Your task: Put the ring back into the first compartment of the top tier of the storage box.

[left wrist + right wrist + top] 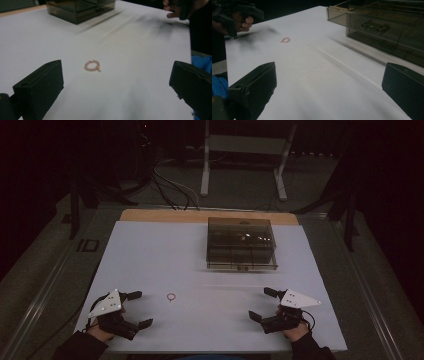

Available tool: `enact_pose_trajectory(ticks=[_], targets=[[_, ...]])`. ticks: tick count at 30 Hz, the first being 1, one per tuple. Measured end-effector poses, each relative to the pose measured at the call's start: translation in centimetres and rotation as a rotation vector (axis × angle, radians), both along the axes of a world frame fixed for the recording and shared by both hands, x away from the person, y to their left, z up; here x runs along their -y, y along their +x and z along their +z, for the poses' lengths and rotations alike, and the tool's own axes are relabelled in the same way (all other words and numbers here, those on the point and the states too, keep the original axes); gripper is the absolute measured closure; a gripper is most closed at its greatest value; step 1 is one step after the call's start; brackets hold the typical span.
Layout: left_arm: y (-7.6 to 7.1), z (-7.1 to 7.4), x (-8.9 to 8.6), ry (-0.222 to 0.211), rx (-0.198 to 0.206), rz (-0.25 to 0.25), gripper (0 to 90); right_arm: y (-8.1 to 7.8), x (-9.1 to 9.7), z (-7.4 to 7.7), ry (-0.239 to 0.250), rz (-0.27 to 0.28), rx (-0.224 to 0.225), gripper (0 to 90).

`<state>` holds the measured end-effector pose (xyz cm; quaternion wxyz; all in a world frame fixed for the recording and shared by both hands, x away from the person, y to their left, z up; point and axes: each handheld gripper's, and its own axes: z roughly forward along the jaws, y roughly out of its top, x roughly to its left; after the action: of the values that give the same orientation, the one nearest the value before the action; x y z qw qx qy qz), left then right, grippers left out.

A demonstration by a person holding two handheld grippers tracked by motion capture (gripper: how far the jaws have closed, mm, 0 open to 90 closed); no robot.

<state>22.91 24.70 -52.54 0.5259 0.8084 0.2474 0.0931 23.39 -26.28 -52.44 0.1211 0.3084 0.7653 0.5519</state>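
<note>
A small pink beaded ring [171, 296] lies flat on the white table top [165, 255], left of the middle near the front. In the left gripper view the ring [92, 66] sits ahead of the wide-apart jaws of my left gripper [117, 82], with a small pale bead at its edge. My left gripper [140, 309] rests at the front left, open and empty, a short way left of the ring. At the front right my right gripper [264, 304] is also open and empty. In the right gripper view the ring [285, 40] lies far off to the upper left.
A smoked clear plastic box [241, 243] with compartments and small items inside stands at the back centre-right of the table; it appears at the upper right as the box [384, 27] in the right gripper view. A white stand frame [244, 155] and cables lie on the floor behind.
</note>
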Motion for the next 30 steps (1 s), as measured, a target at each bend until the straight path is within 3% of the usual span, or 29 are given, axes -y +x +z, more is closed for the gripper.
enact_pose_trajectory(ticks=[4, 10, 16, 30], targets=[[0.0, 0.2, 0.4, 0.001, -0.001, -0.007, 0.9, -0.1, -0.1, 0.0, -0.005, -0.002, -0.002, 0.0], [0.4, 1.1, 0.4, -0.036, 0.000, -0.008, 0.9, -0.2, -0.2, 0.0, -0.005, -0.004, 0.008, 0.0], [0.4, 1.9, 0.2, -0.033, 0.008, -0.015, 0.9, -0.4, -0.3, 0.1, -0.009, -0.006, 0.012, 0.0], [1.3, 5.7, 0.1, 0.033, 0.046, -0.062, 0.9, -0.4, -0.2, 0.2, 0.001, -0.012, 0.015, 0.0]])
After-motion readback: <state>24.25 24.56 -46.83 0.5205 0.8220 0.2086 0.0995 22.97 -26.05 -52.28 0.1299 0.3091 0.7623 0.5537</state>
